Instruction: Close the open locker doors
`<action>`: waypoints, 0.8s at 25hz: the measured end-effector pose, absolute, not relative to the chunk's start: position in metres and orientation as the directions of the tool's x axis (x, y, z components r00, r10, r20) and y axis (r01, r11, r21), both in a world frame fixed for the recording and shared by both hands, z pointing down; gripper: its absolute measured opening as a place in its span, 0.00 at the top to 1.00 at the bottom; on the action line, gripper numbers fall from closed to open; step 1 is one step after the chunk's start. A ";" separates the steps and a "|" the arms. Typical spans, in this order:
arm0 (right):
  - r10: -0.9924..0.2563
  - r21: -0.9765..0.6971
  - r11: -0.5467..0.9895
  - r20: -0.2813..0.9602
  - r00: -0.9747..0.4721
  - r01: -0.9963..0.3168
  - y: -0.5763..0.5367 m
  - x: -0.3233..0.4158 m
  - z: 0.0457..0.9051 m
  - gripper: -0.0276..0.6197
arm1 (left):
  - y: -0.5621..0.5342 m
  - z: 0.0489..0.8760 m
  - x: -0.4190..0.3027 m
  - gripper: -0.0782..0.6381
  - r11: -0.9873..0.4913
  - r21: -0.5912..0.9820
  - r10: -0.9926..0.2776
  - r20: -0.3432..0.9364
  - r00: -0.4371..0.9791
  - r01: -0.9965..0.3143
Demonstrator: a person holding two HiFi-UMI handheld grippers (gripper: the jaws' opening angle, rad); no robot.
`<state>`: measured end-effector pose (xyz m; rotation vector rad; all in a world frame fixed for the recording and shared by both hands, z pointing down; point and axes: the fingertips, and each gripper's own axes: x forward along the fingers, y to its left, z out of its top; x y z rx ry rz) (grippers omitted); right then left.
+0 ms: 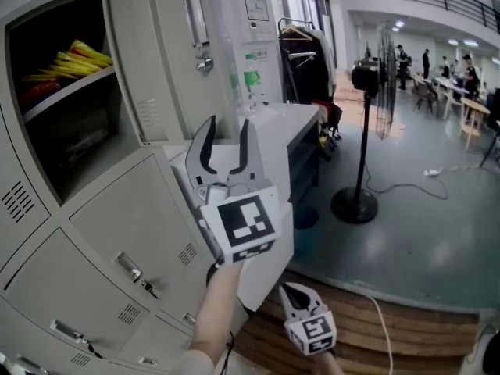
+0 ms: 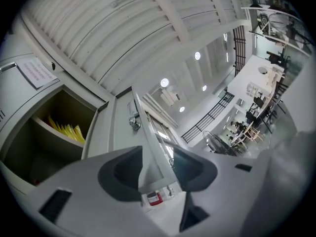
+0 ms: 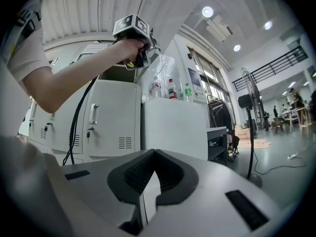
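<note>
My left jaws stand partly apart and grip nothing. They are raised toward the free edge of the open locker door, which swings out from the top compartment where yellow items lie on a shelf. My right jaws hang low, closed together and empty.

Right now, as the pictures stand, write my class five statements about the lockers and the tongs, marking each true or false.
1. The upper locker door stands open. True.
2. The open compartment is empty. False: yellow items lie on its shelf.
3. The left gripper has its tongs apart, the door's edge between them. True.
4. The right gripper holds a bottle in its tongs. False: they are together, holding nothing.
5. The lower locker doors hang open. False: those in view are shut.
</note>
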<state>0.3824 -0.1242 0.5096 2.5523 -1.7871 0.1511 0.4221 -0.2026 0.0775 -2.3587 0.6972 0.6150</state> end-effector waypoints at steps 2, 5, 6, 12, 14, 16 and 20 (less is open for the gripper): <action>-0.932 -0.043 -0.354 0.094 0.349 -0.934 -0.122 0.383 0.512 0.95 | -0.207 0.083 0.428 0.64 -0.676 -0.419 -0.337 -0.557 0.759 -0.607; -0.925 -0.058 -0.373 0.101 0.366 -0.926 -0.116 0.385 0.514 0.95 | -0.213 0.087 0.434 0.76 -0.710 -0.385 -0.343 -0.542 0.767 -0.589; -0.923 -0.063 -0.380 0.100 0.373 -0.923 -0.114 0.387 0.514 0.95 | -0.214 0.088 0.434 0.76 -0.716 -0.378 -0.343 -0.541 0.768 -0.586; -0.918 -0.062 -0.389 0.106 0.382 -0.919 -0.109 0.394 0.512 0.95 | -0.211 0.087 0.431 0.77 -0.710 -0.381 -0.347 -0.542 0.765 -0.592; -0.922 -0.066 -0.381 0.093 0.375 -0.922 -0.110 0.397 0.511 0.95 | -0.206 0.087 0.426 0.76 -0.705 -0.388 -0.341 -0.548 0.764 -0.593; -0.929 -0.066 -0.366 0.080 0.360 -0.928 -0.112 0.396 0.510 0.95 | -0.200 0.086 0.416 0.76 -0.710 -0.389 -0.324 -0.558 0.764 -0.586; -0.946 -0.048 -0.321 0.055 0.318 -0.946 -0.126 0.384 0.509 0.95 | -0.192 0.083 0.386 0.75 -0.726 -0.363 -0.297 -0.599 0.743 -0.583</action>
